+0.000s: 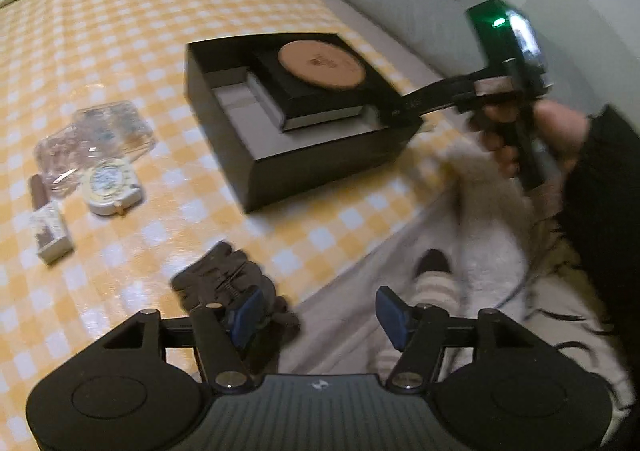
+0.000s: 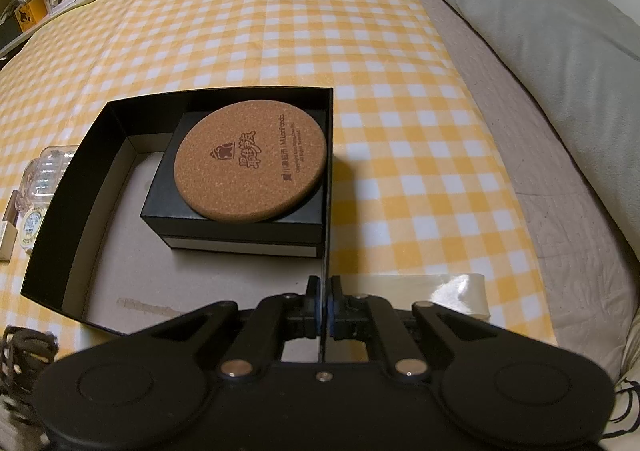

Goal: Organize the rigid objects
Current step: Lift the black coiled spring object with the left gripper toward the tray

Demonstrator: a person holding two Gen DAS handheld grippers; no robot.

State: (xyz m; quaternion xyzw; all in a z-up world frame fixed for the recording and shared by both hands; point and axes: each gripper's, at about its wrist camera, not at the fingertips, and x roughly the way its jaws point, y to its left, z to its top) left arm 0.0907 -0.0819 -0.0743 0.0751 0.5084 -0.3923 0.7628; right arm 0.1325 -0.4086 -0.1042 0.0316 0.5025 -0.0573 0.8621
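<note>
An open black box (image 1: 320, 171) (image 2: 68, 211) stands on the yellow checked cloth. Inside it sits a smaller black box (image 1: 320, 107) (image 2: 240, 227) with a round cork coaster (image 1: 320, 65) (image 2: 250, 159) lying on top. My right gripper (image 2: 325, 299) (image 1: 396, 111) is shut on the open box's right wall, with the thin wall pinched between its blue pads; a hand holds it. My left gripper (image 1: 320, 315) stands open over the cloth's edge with nothing between its fingers. A dark hair claw clip (image 1: 224, 275) (image 2: 24, 347) lies on the cloth just beside the left finger.
Left of the box lie a clear plastic case (image 1: 96, 131), a round white item (image 1: 110, 187), a small white box (image 1: 50, 235) and a brown stick (image 1: 36, 191). A grey pillow (image 2: 540, 31) runs along the right. A socked foot (image 1: 434, 279) shows below the cloth's edge.
</note>
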